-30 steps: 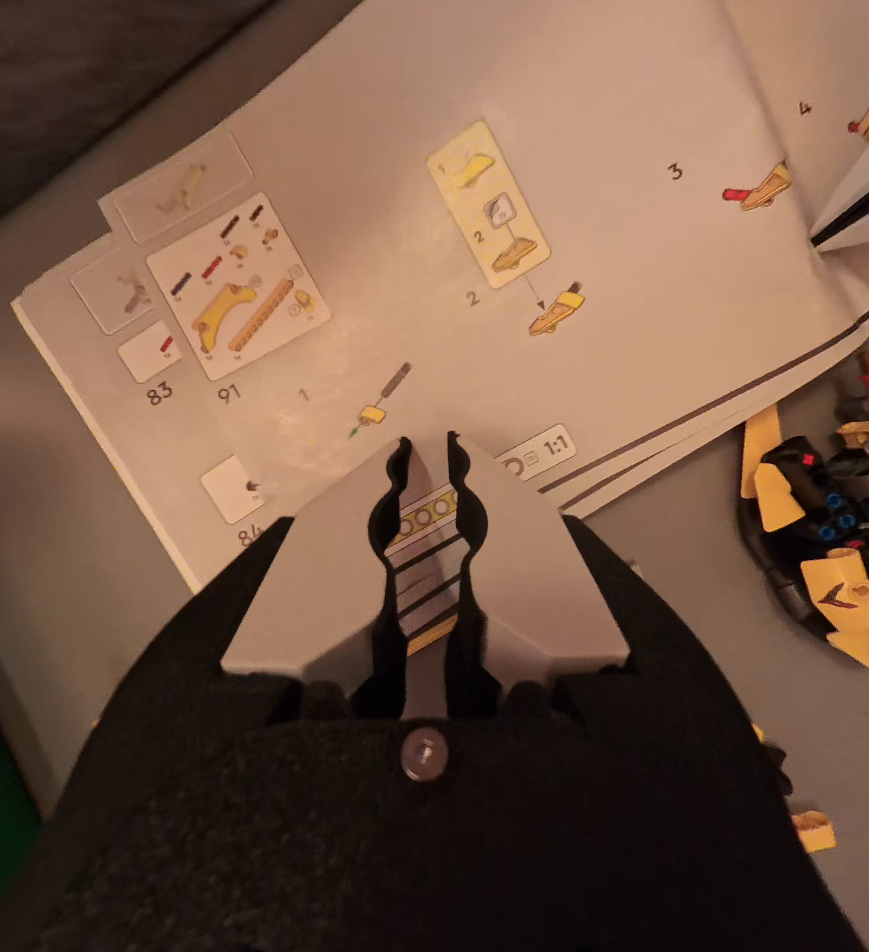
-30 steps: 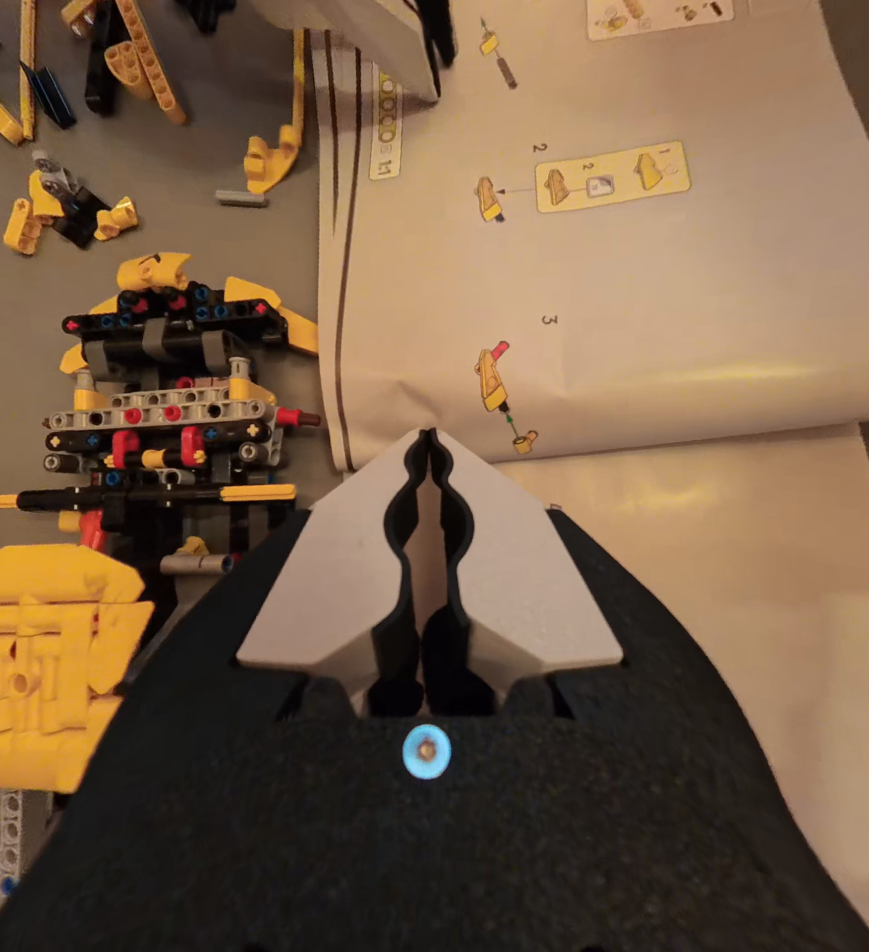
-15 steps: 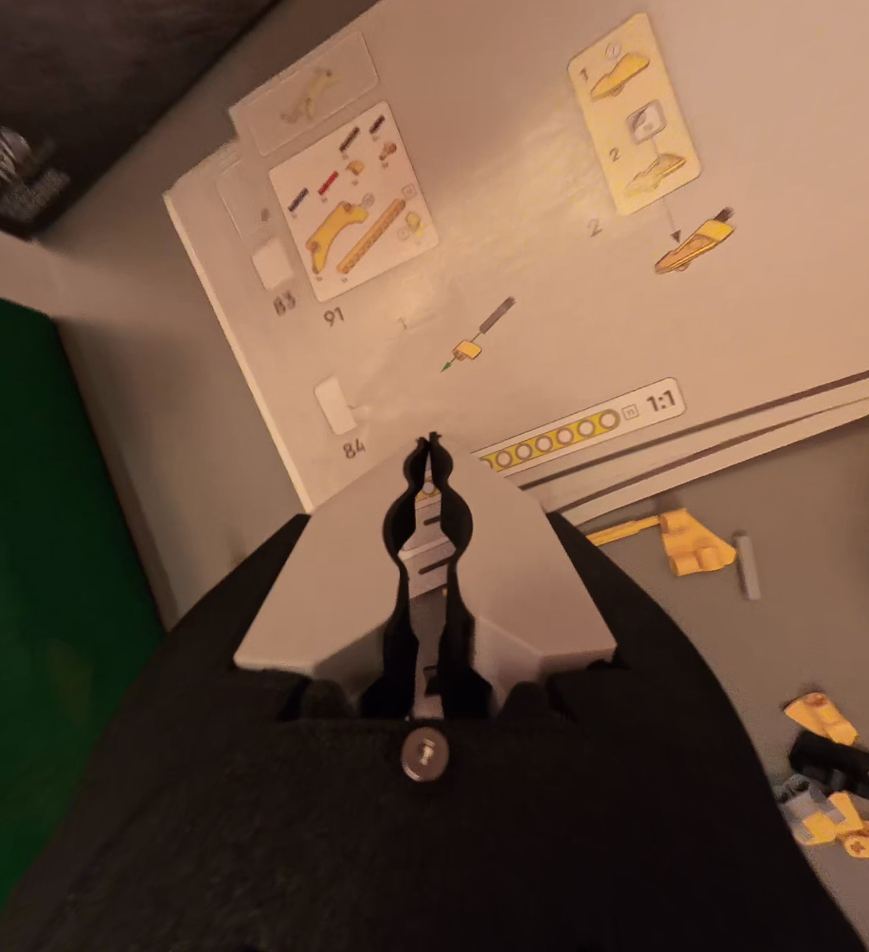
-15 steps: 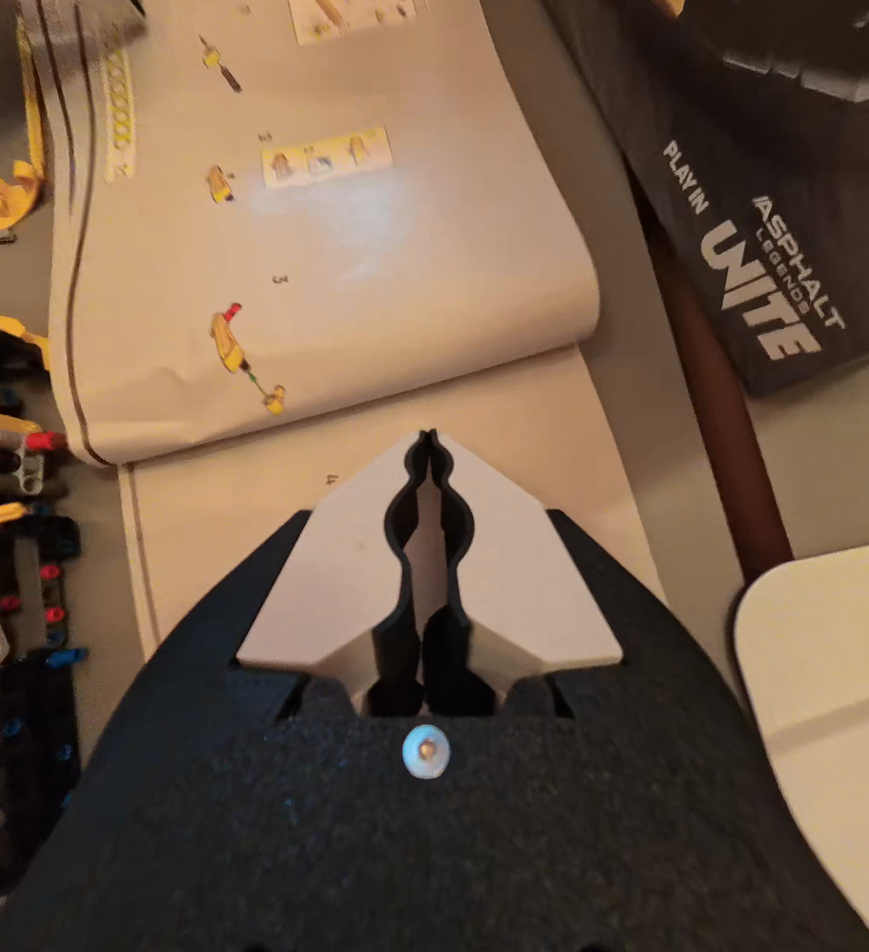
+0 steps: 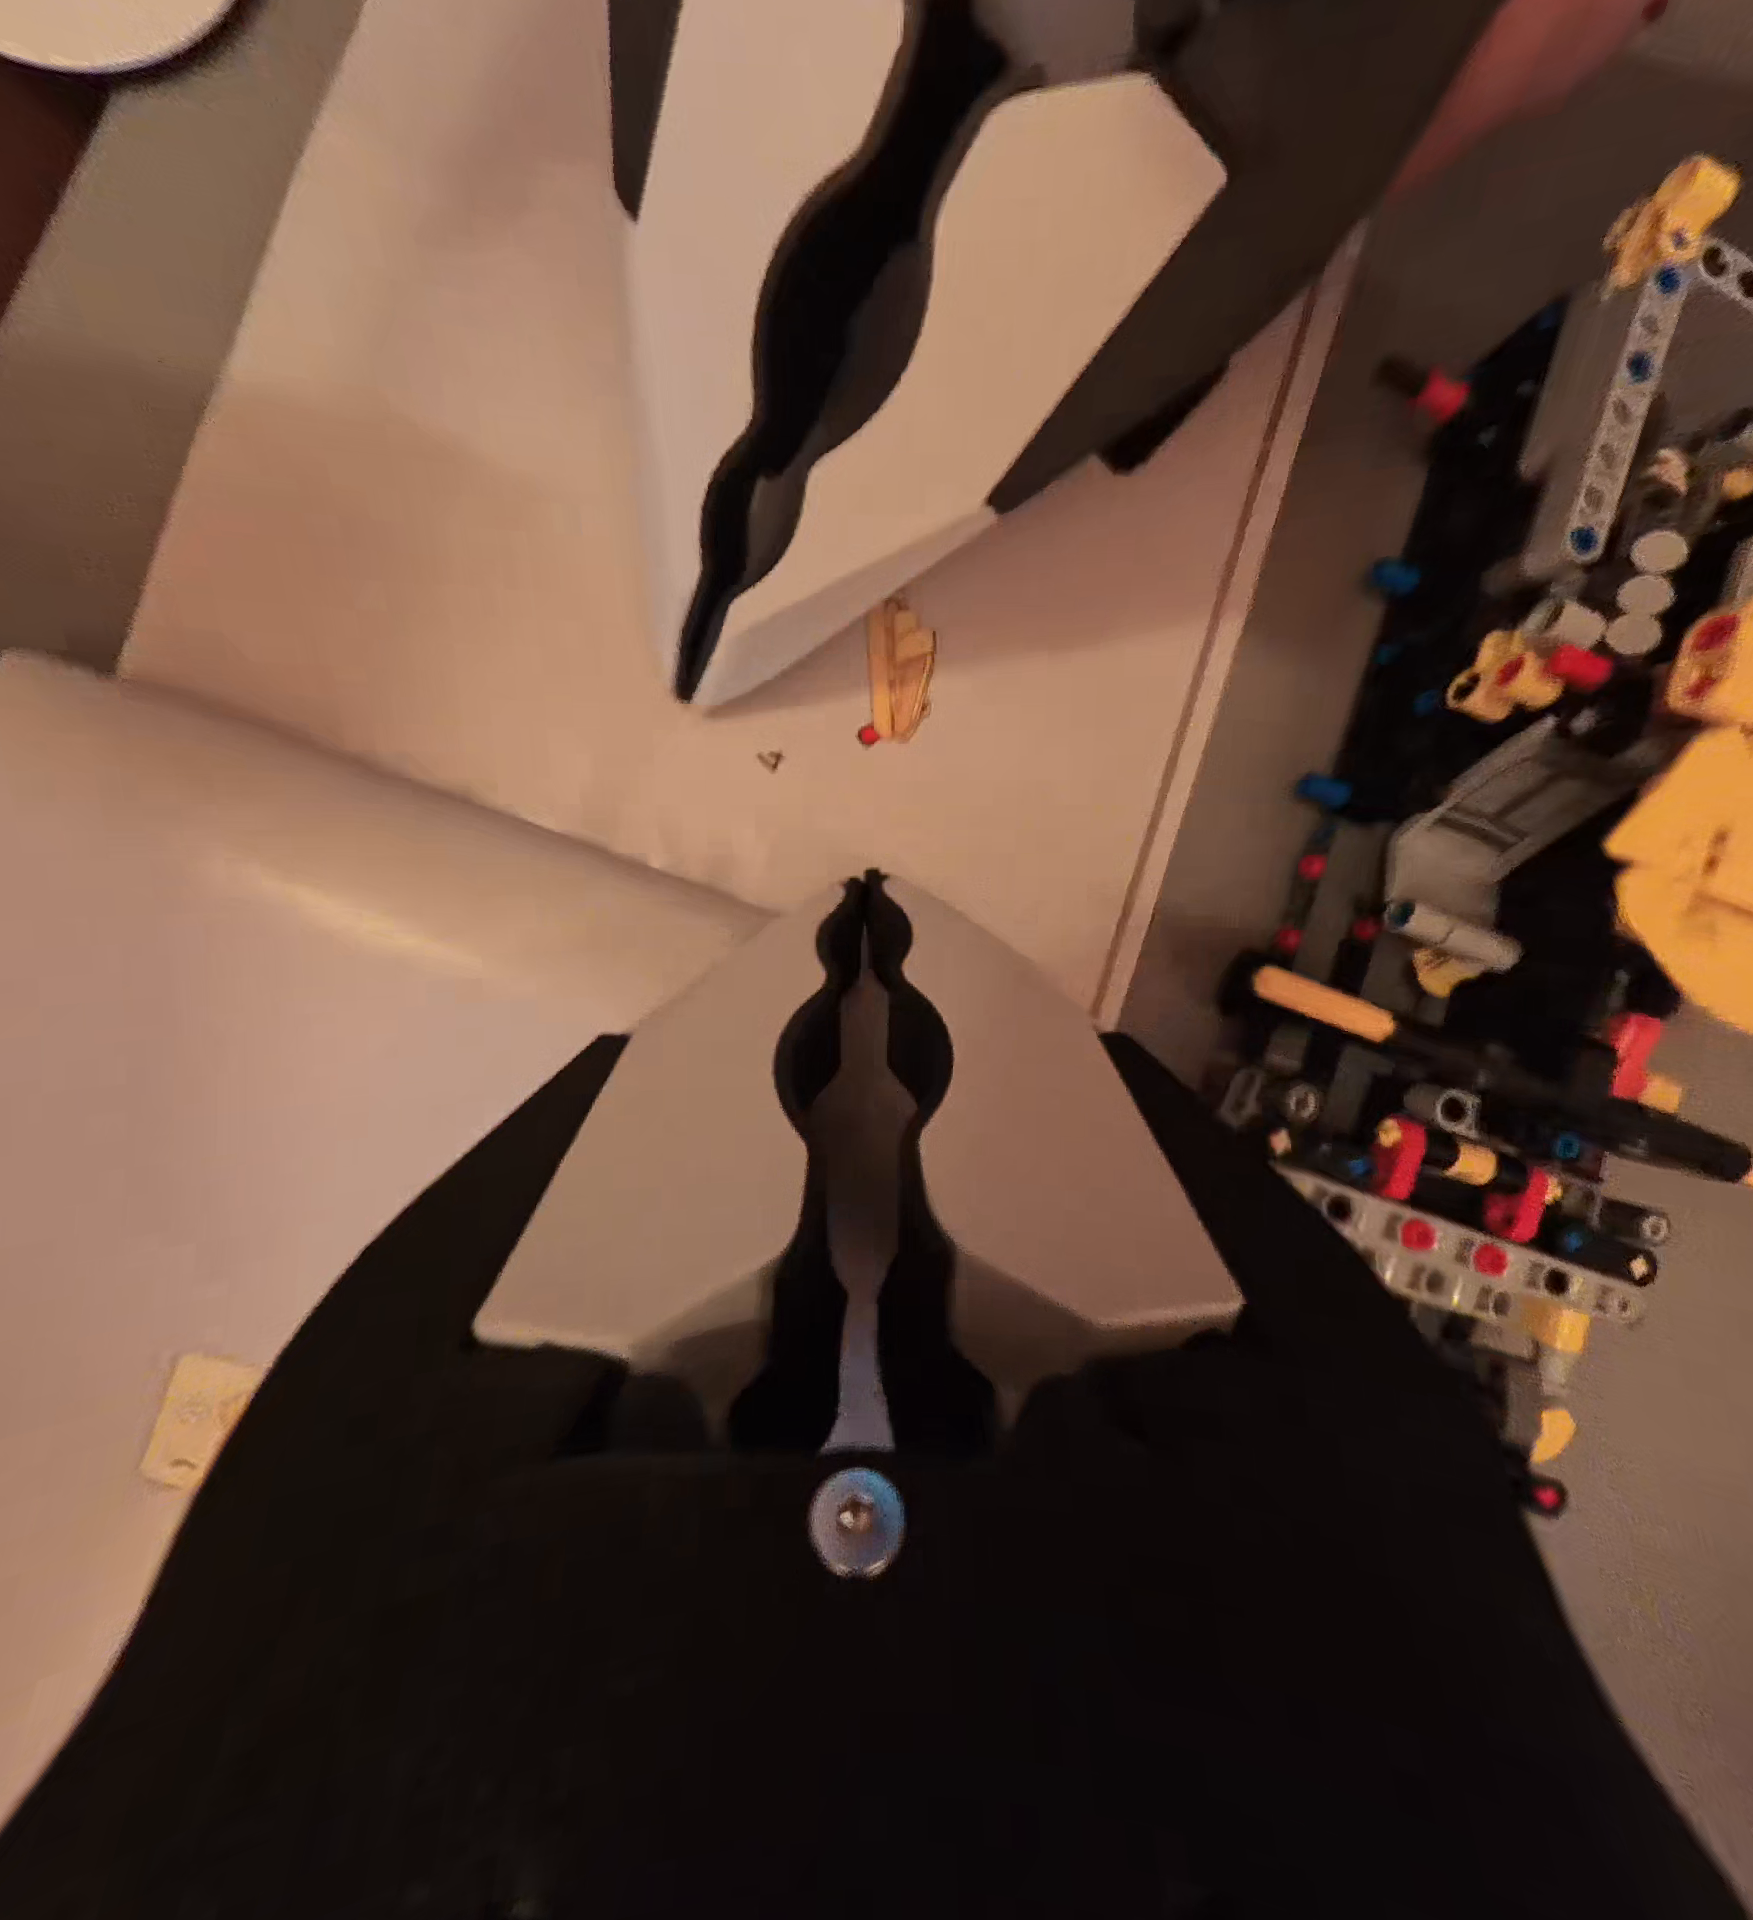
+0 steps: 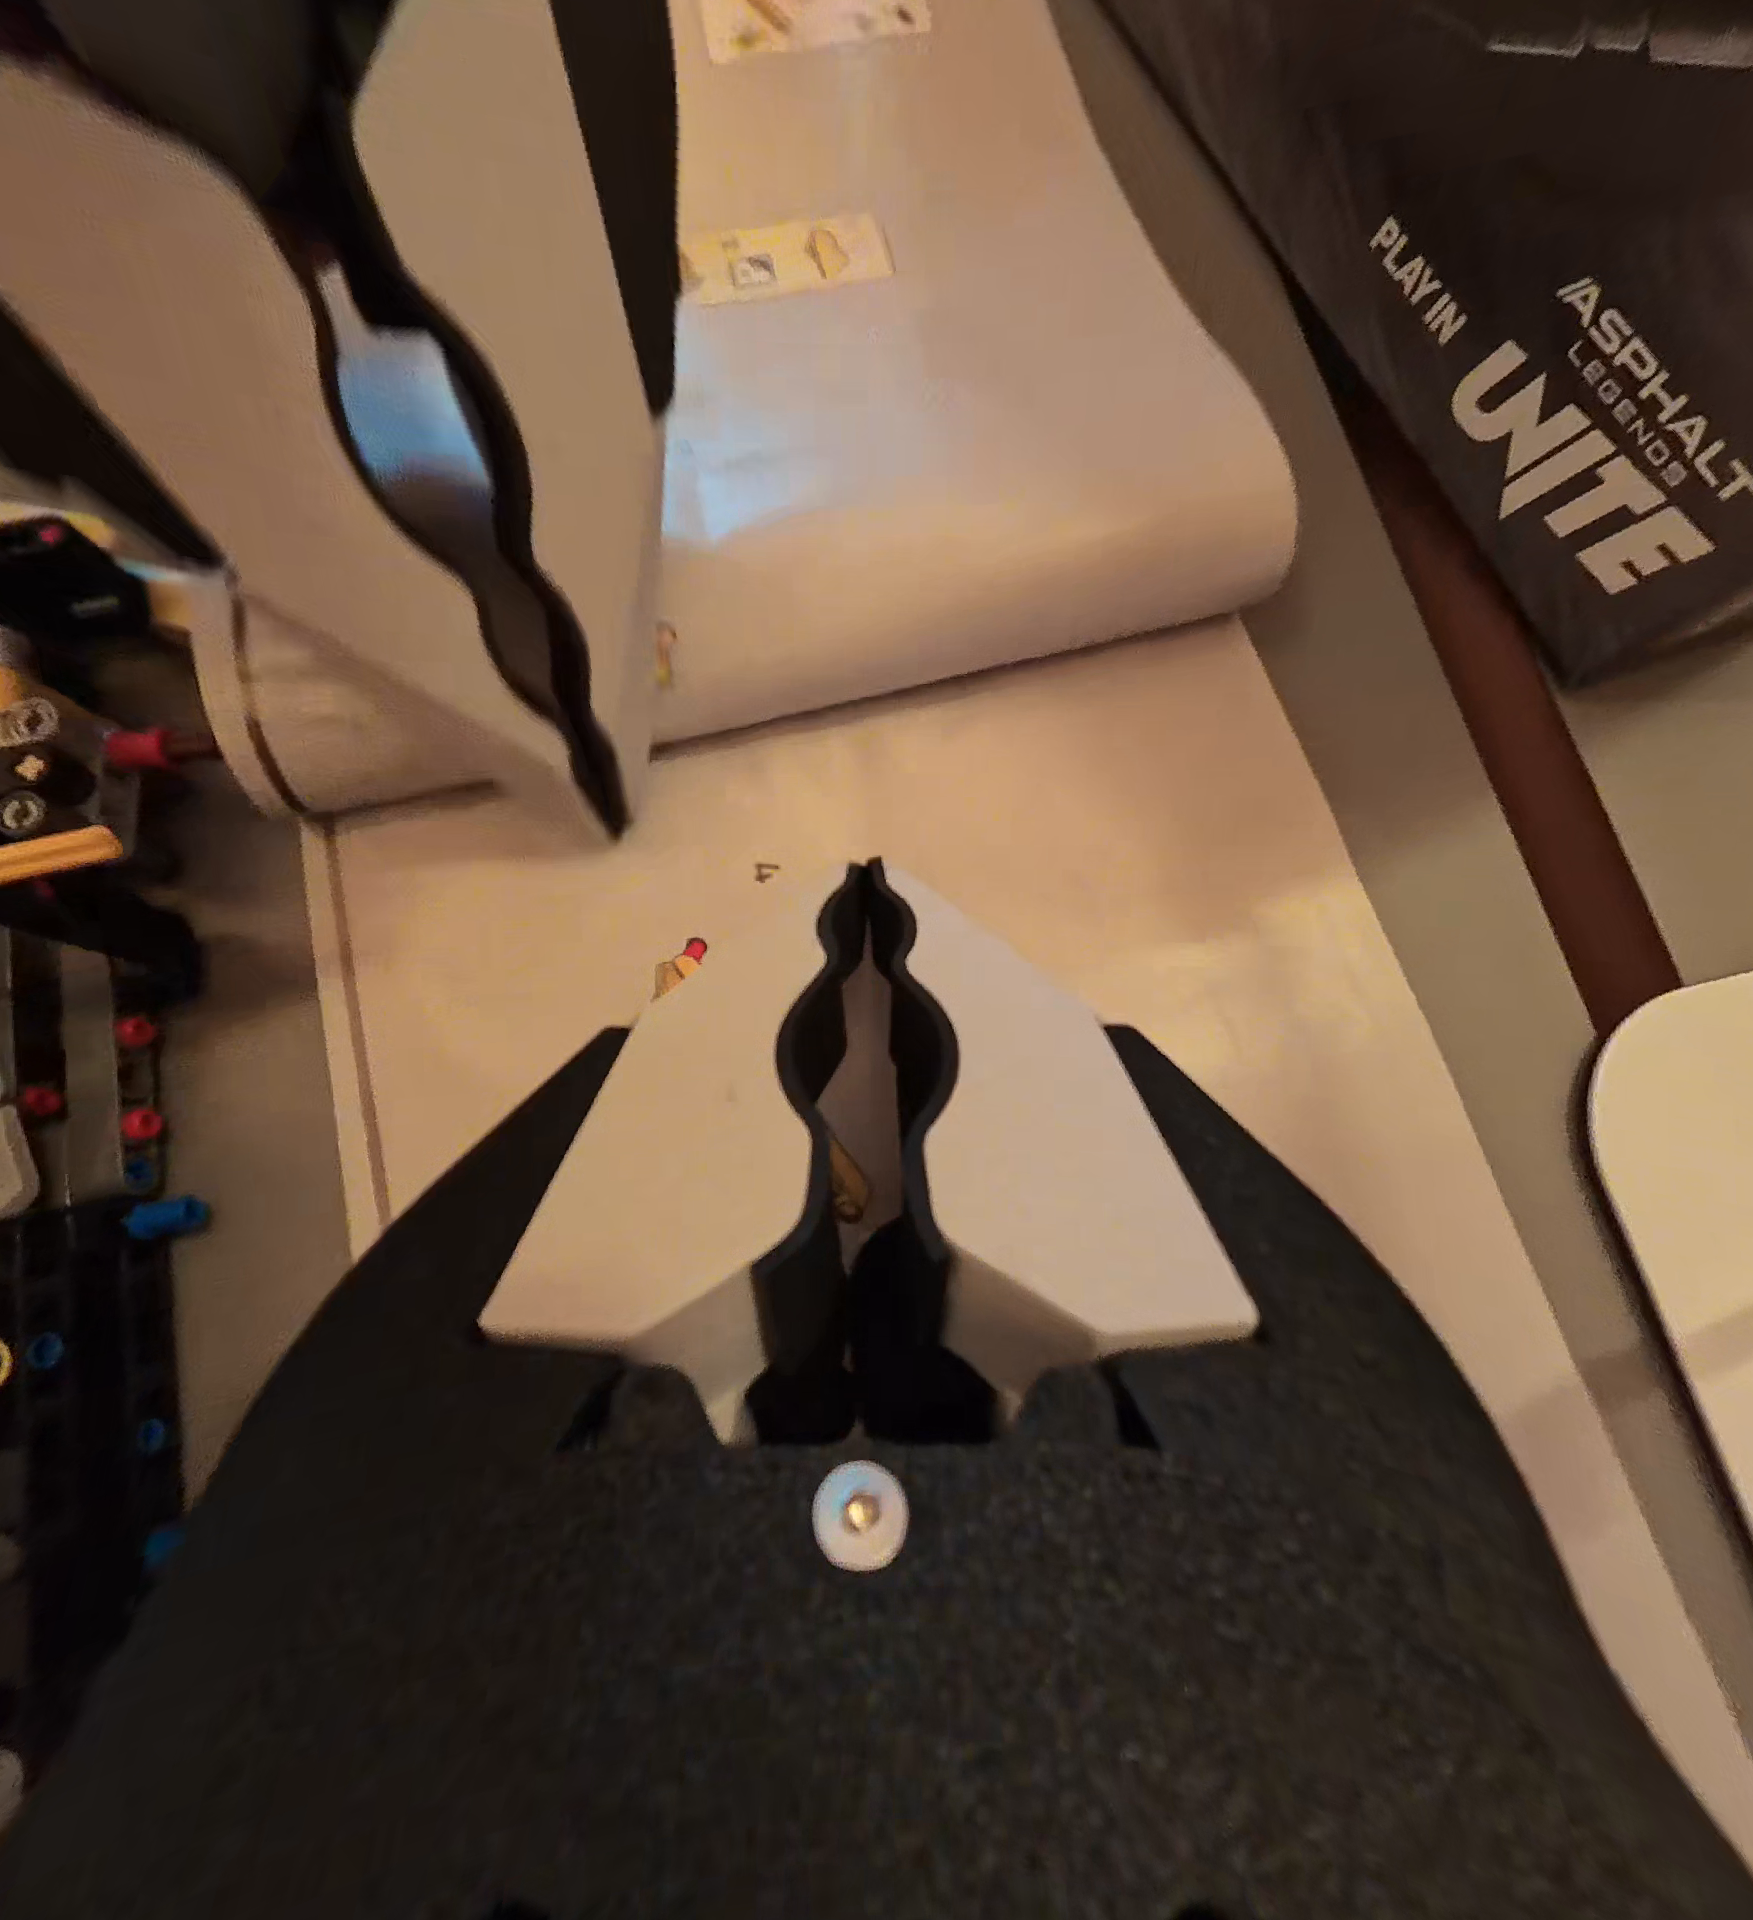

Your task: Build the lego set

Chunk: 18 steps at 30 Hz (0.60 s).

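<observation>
We hold the left gripper with its two pale wedge fingers pressed tip to tip, nothing between them, only the wavy black inner pads leaving small gaps lower down. The black foam body fills the bottom of its view. Our right gripper looks the same: tips meeting, jaws closed and empty, black body below. The two point toward each other, tips near but apart. From the left wrist view the right gripper comes down from the top, tilted; from the right wrist view the left gripper enters from upper left, slightly blurred.
</observation>
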Available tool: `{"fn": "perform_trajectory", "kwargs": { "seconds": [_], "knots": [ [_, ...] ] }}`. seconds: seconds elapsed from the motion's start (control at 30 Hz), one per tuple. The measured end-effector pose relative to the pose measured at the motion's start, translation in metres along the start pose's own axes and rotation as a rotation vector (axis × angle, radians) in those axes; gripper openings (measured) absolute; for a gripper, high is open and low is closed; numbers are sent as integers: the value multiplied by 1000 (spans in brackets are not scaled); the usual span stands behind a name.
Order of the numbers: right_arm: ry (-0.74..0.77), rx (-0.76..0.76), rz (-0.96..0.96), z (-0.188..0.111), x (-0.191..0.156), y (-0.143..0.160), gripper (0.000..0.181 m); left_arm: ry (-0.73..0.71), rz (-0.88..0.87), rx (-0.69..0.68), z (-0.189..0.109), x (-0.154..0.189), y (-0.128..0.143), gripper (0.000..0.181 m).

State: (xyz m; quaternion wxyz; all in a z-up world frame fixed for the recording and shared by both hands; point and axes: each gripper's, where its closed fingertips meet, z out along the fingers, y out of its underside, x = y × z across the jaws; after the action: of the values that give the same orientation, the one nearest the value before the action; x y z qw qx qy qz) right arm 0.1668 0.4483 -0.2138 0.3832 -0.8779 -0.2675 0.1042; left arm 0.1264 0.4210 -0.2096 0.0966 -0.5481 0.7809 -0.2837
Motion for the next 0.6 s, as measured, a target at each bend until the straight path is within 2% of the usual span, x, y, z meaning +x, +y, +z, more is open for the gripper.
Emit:
{"fn": "perform_trajectory", "kwargs": {
  "seconds": [0.1, 0.2, 0.27, 0.4, 0.43, 0.5, 0.6],
  "knots": [
    [-12, 7, -4, 0, 0, 0, 0, -32, -38, 68, -19, -6, 5, 0],
    [-24, 21, 9, -1, 0, 0, 0, -83, -79, 71, -32, -19, 22, 0],
    [-26, 21, 7, -1, 0, 0, 0, -99, -107, 73, -32, -27, 36, 0],
    [-71, 0, 54, -1, 0, -2, 0, -94, -162, 139, -29, -27, 37, 0],
    [-71, 22, 59, -1, 0, -12, 0, -107, -161, 143, -29, -27, 38, 0],
    [-47, 187, 32, -3, 0, -49, 0, -138, -155, 149, -29, -28, 38, 0],
    [-9, 141, 2, 18, 9, -57, 0, -153, -171, 159, -29, -28, 38, 0]
  ]
}}
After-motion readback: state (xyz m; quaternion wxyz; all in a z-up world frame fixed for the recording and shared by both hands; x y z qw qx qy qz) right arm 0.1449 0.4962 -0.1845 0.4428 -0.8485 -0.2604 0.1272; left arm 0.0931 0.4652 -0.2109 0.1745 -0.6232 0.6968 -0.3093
